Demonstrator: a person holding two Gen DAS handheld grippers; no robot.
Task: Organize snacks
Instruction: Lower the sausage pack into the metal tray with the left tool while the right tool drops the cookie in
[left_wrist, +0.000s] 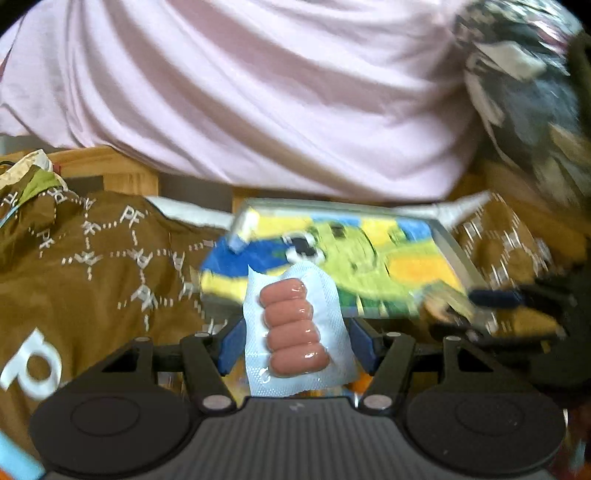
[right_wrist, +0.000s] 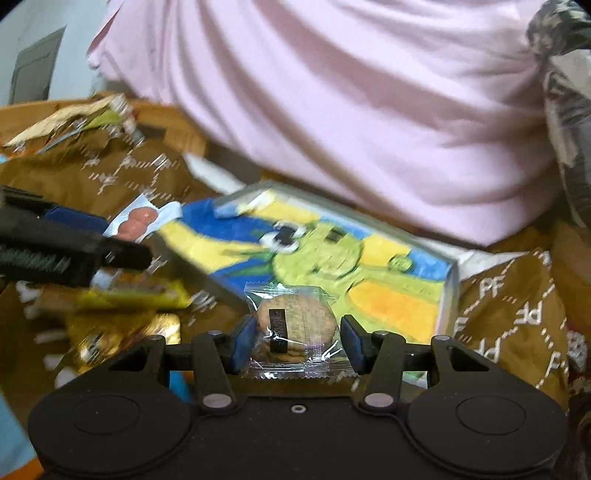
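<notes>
Left gripper (left_wrist: 295, 332): blue pads set against the two sides of a sausage pack (left_wrist: 293, 326), a pale embossed film pouch with four plump pink links stacked inside. We hold it upright by its flanks, probably so the soft film does not fold over.

Right gripper (right_wrist: 297, 341): a wrapped biscuit (right_wrist: 295, 326) sits between its fingers, a round brown cookie in clear crinkly film with a dark label strip and serrated seams. The left pad touches the wrapper; whether the right pad bears on it we cannot tell.

Just beyond both, a shallow tray (right_wrist: 452, 291) with pale rim walls and a bright cartoon lining in blue, yellow and green. We judge it to be the sorting target, both snacks hanging near its edge.

Under everything, a brown cloth (left_wrist: 92, 266) printed with white dotted lattice and letters. Yellow and gold foil packets (right_wrist: 125, 314) lie loose beside the tray. A pink shirt (right_wrist: 332, 110) fills the background.
</notes>
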